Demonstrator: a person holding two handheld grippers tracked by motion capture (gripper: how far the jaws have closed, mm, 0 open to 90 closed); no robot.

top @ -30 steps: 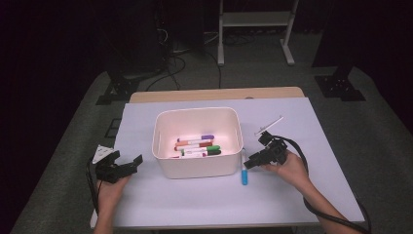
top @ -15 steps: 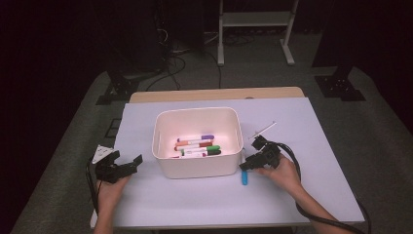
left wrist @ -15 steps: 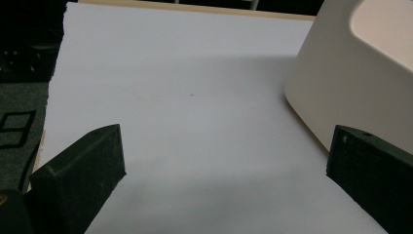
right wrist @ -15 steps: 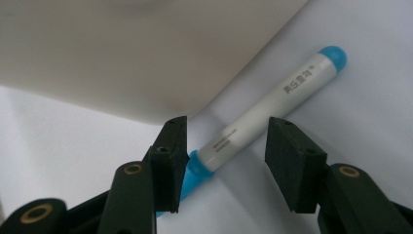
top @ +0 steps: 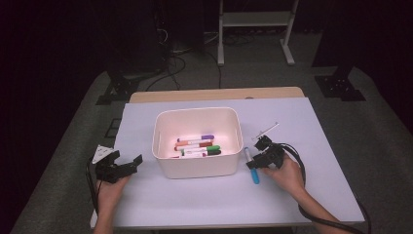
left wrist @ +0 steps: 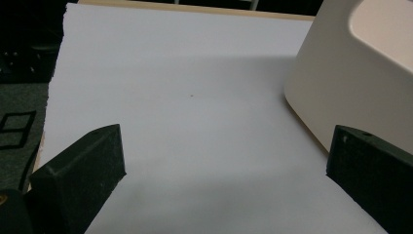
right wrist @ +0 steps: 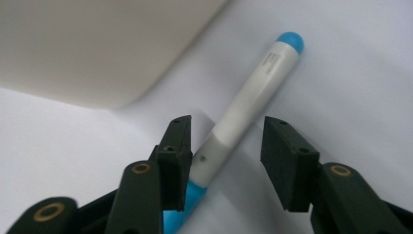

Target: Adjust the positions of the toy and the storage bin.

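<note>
My right gripper [right wrist: 226,161], low in the frame, has been closing its jaws, part-open around the blue marker [right wrist: 251,100]; gripped off-centre beside the bin [right wrist: 97,44], it could roll away.

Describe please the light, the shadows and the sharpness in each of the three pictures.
High view: the white table is brightly lit and the room behind is almost black; details look soft. Left gripper view: even light, with a soft shadow beside the bin. Right gripper view: the blue marker is fairly sharp between the right gripper pads, while the bin wall above is blurred.
</note>
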